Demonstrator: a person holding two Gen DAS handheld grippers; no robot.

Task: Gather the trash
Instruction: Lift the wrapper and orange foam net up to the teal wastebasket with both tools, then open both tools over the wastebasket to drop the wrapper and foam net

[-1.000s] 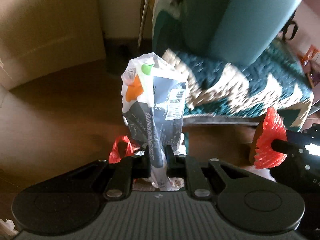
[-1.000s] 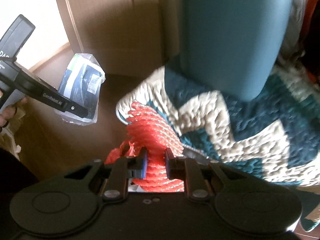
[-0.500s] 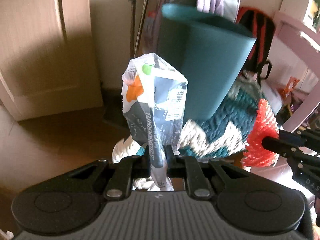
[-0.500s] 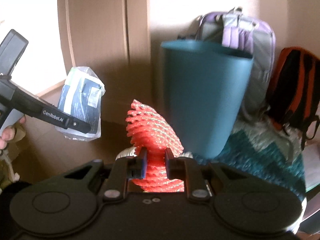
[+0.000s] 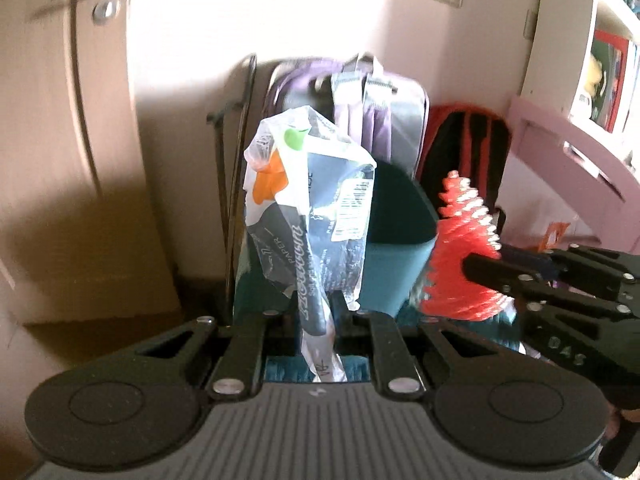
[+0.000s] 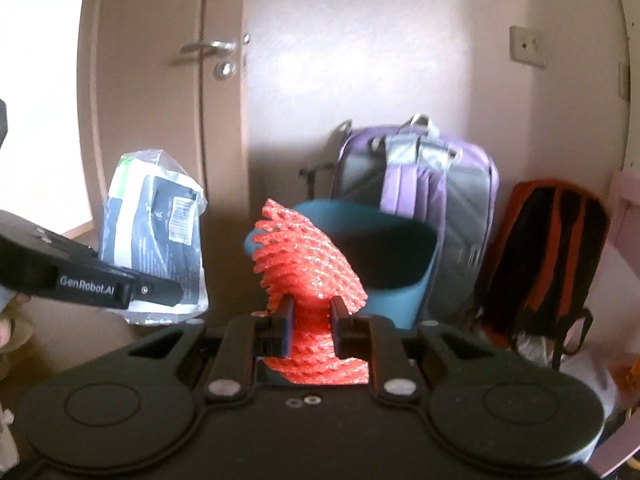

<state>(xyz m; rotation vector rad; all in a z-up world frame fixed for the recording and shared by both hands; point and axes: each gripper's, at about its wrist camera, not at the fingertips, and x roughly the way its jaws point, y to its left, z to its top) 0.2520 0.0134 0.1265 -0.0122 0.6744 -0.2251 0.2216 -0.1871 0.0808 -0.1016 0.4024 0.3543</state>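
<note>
My left gripper [image 5: 318, 308] is shut on a crumpled plastic wrapper [image 5: 308, 208], white and dark blue with an orange patch, which stands up between the fingers. My right gripper [image 6: 310, 312] is shut on a red foam net [image 6: 308, 264]. Straight ahead stands a teal bin [image 6: 400, 256], its open mouth just beyond and below both pieces of trash. From the left wrist view the red net [image 5: 464, 248] and the right gripper [image 5: 484, 268] sit to the right of the bin [image 5: 400, 248]. The right wrist view shows the wrapper [image 6: 154, 236] and the left gripper [image 6: 160, 292] at left.
Behind the bin lean a purple and grey backpack [image 6: 420, 184] and a black and orange backpack [image 6: 548, 256] against the wall. A door with a metal handle [image 6: 208, 50] is at left. Pink furniture [image 5: 576, 160] and a shelf are at right.
Both grippers have risen with their trash. The view has lifted from the floor and knitted rug to the bin's open mouth, the backpacks and the wall.
</note>
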